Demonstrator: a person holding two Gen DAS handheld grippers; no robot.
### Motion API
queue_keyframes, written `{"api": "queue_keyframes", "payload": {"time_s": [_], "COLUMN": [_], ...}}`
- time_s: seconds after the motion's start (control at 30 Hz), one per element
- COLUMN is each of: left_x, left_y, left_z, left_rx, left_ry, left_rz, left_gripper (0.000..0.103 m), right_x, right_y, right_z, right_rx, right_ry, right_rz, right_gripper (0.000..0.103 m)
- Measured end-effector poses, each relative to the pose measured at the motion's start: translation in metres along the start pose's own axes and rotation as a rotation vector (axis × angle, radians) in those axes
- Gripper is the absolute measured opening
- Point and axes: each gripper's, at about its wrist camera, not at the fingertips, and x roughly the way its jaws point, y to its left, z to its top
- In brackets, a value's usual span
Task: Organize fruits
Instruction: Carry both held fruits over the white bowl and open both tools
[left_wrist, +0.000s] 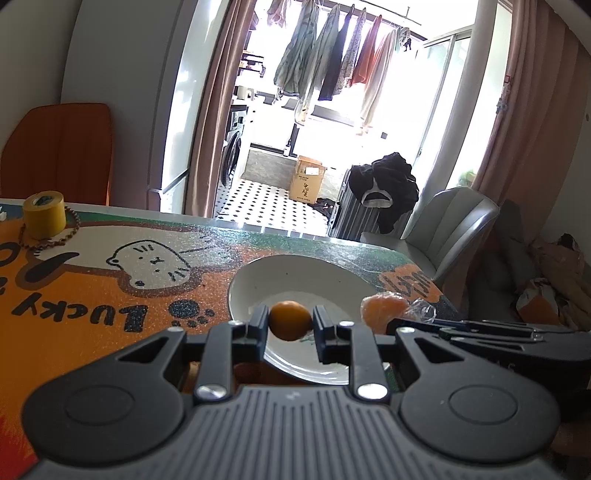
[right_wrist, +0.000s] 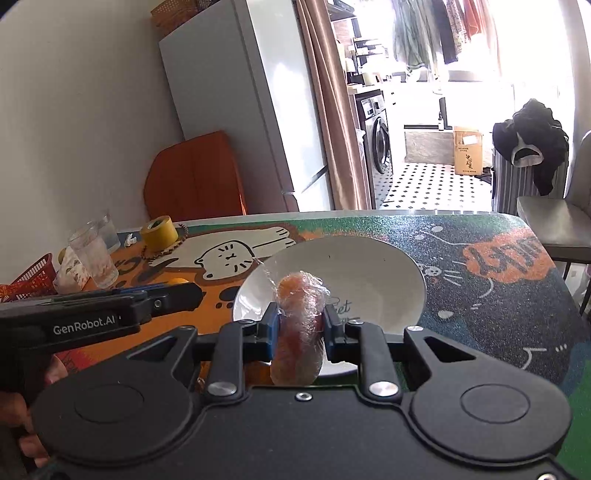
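Note:
My left gripper (left_wrist: 290, 323) is shut on a small round orange fruit (left_wrist: 290, 317), held just above the near side of a white plate (left_wrist: 295, 273). The plate rests on a table mat with a cartoon cat print (left_wrist: 110, 295). In the right wrist view, my right gripper (right_wrist: 300, 328) is shut on an orange fruit wrapped in clear plastic (right_wrist: 299, 306), also over the plate's (right_wrist: 362, 273) near rim. The wrapped fruit (left_wrist: 384, 308) shows to the right in the left wrist view. The left gripper (right_wrist: 177, 295) reaches in from the left, beside the plate.
A yellow tape roll (left_wrist: 44, 218) with a bead string stands at the table's far left. Drinking glasses (right_wrist: 94, 258) and a red basket (right_wrist: 33, 277) are further left. An orange chair (left_wrist: 59, 151) and a grey chair (left_wrist: 454, 221) stand past the far edge.

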Motion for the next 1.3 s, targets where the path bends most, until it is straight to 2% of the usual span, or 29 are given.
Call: {"api": "queue_keyframes", "payload": {"time_s": [0.77, 1.07, 1.2, 1.3], "left_x": [0.082, 0.108, 0.114, 0.112], "left_y": [0.011, 0.012, 0.008, 0.008], "left_z": [0.020, 0.024, 0.028, 0.032], "left_rx": [-0.021, -0.019, -0.010, -0.024], "left_ry": [0.086, 0.117, 0.117, 0.102], "left_rz": [0.048, 0.043, 0.060, 0.062], "left_gripper": [0.024, 0.024, 0.029, 0.038], "right_x": [0.057, 0.073, 0.080, 0.086], "right_y": [-0.029, -0.033, -0.035, -0.037], "right_z": [0.028, 0.031, 0.033, 0.034], "right_rx": [0.014, 0.017, 0.006, -0.006], "right_ry": [0.021, 0.034, 0.028, 0.008], "right_rz": [0.064, 0.039, 0.021, 0.013], "right_gripper": [0.022, 0.022, 0.022, 0.022]}}
